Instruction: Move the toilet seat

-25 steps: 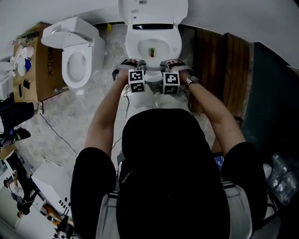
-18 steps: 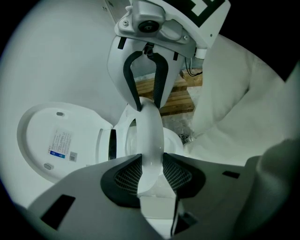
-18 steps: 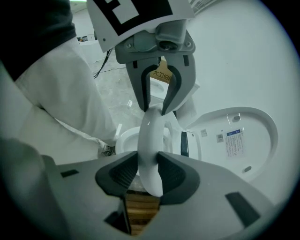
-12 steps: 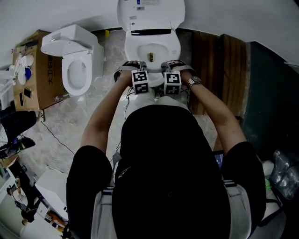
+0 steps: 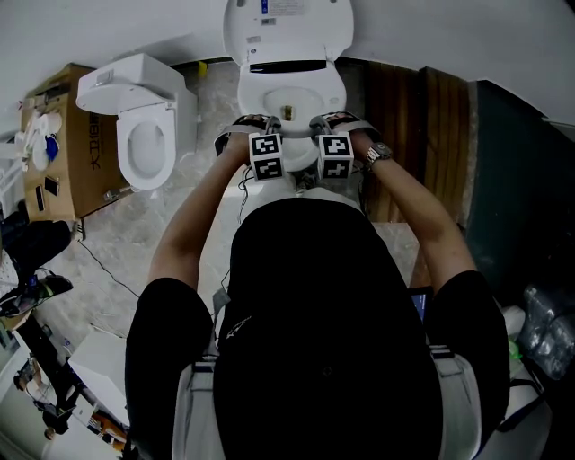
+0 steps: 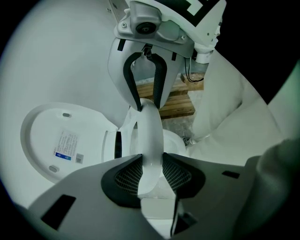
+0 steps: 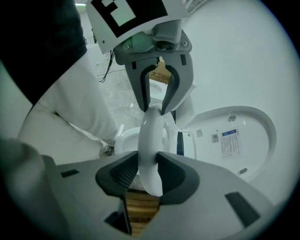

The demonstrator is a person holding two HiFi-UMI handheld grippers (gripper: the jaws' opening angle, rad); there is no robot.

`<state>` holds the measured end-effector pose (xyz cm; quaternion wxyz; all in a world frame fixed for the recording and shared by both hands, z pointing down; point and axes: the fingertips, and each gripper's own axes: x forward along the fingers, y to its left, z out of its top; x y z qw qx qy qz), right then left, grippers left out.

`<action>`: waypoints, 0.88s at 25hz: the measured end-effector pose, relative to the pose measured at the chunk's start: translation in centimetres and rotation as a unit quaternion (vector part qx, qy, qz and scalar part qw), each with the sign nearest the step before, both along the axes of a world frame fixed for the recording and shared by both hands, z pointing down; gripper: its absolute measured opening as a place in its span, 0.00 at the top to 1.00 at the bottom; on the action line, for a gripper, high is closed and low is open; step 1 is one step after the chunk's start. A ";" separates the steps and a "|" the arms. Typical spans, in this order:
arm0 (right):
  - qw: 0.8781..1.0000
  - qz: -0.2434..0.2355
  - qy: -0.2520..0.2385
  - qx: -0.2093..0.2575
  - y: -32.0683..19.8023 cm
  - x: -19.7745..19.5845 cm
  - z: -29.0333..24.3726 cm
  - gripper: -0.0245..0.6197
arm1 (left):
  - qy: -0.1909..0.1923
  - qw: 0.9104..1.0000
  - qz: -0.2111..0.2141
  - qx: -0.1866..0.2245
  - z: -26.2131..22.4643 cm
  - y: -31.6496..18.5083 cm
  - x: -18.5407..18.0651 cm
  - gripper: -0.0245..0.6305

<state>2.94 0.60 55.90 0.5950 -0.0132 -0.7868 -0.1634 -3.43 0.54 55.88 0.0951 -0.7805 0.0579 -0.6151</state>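
Standing on a marbled floor (image 5: 117,243) against a white wall, the toilet (image 5: 260,85) is showing its lid (image 5: 287,27) raised, with a second toilet (image 5: 144,126) and a cardboard box (image 5: 85,153) sitting toward the floor's left edge and wooden pallets (image 5: 422,135) toward its right. The left gripper (image 5: 269,121) and right gripper (image 5: 316,121) are clamping partly closed jaws side by side on the toilet seat (image 5: 334,94) at its front edge.

Second toilet (image 5: 144,126) left of the main toilet (image 5: 289,90), cardboard box (image 5: 79,148) farther left.
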 end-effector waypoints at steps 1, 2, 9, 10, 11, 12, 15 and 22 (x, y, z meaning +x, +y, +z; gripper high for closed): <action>1.000 0.000 -0.001 -0.001 -0.2 0.0 -0.2 0.75 | 0.001 1.000 0.001 -0.001 -0.2 -0.2 0.0 0.75; 1.000 0.000 -0.001 -0.002 -0.4 0.0 -0.4 0.75 | 0.003 1.000 0.001 -0.001 -0.4 -0.4 0.0 0.75; 1.000 0.006 -0.007 -0.003 -1.9 -0.1 -1.6 0.75 | 0.013 1.000 -0.002 0.017 -1.6 -2.1 -0.2 0.75; 1.000 0.008 -0.008 -0.003 -2.1 0.0 -1.8 0.75 | 0.014 1.000 -0.002 0.016 -1.7 -2.3 -0.1 0.75; 1.000 0.010 -0.009 -0.003 -2.2 0.0 -1.9 0.76 | 0.016 1.000 -0.002 0.015 -1.9 -2.5 -0.1 0.75; 1.000 0.013 -0.011 -0.001 -2.5 0.1 -2.1 0.76 | 0.018 1.000 -0.001 0.015 -2.1 -2.8 -0.1 0.75; 1.000 0.019 -0.019 0.010 -3.5 -0.1 -2.9 0.76 | 0.022 1.000 -0.001 0.016 -2.6 -3.6 -0.1 0.76; 0.999 0.031 -0.025 0.035 -5.8 -0.4 -4.7 0.77 | 0.029 0.999 -0.006 0.025 -4.0 -5.6 -0.6 0.76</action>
